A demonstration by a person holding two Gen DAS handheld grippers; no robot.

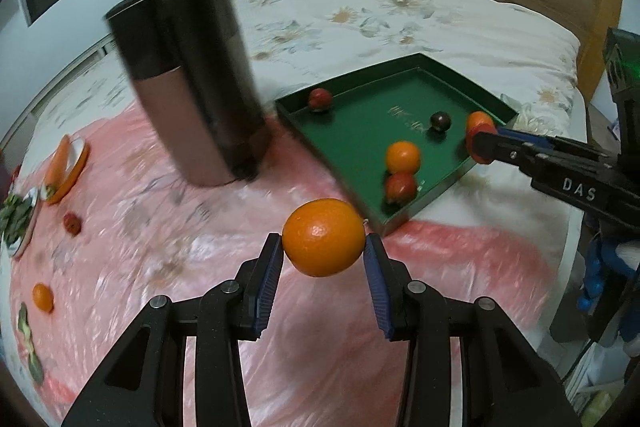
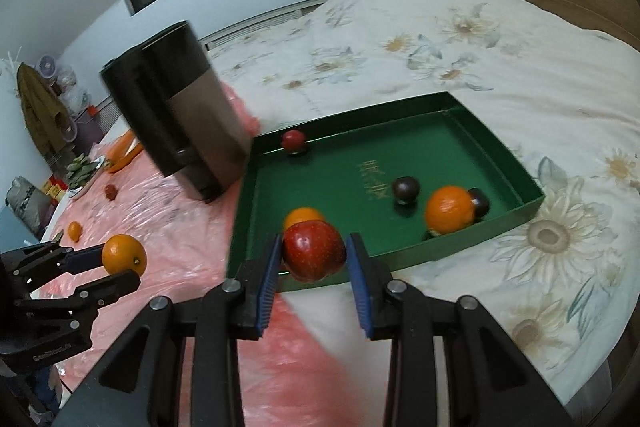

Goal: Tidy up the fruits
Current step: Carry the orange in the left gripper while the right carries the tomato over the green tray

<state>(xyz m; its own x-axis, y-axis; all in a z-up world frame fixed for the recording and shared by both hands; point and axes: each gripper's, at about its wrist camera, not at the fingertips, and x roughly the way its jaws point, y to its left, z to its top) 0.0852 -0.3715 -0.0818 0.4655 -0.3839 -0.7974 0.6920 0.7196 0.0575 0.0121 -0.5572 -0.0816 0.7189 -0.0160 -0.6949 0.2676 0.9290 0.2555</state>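
While both tongs are carrying fruit toward the green tray (image 2: 520, 187), we are judging the sorting to be roughly halfway done. The left tongs (image 1: 324, 247) are gripping an orange (image 1: 324, 243) between the blue pads, hanging above the pink sheet (image 1: 160, 227) just short of the tray's near corner. The right tongs (image 2: 314, 255) are gripping a red apple (image 2: 314, 251), hovering over the tray's near rim.

Inside the tray, in the right wrist view, we are counting two oranges, one at the 6 o'clock edge (image 2: 304, 217) partly hidden behind the held apple, one toward 4 o'clock (image 2: 448, 211); two dark round fruits, one near the middle (image 2: 405, 188) and one touching the second orange (image 2: 480, 203); and one red fruit at the 11 o'clock corner (image 2: 293, 140). The left wrist view is showing another red fruit (image 1: 401, 185) touching the near orange, hidden from the right camera.

Still waiting on the sheet, at about 9 o'clock from the tray, are one small orange (image 2: 74, 230) and one small red fruit (image 2: 111, 191). A dark cylinder (image 2: 176, 107) is standing just beside the tray. Far left, plates (image 1: 66, 163) of other food are showing, too blurred to count.
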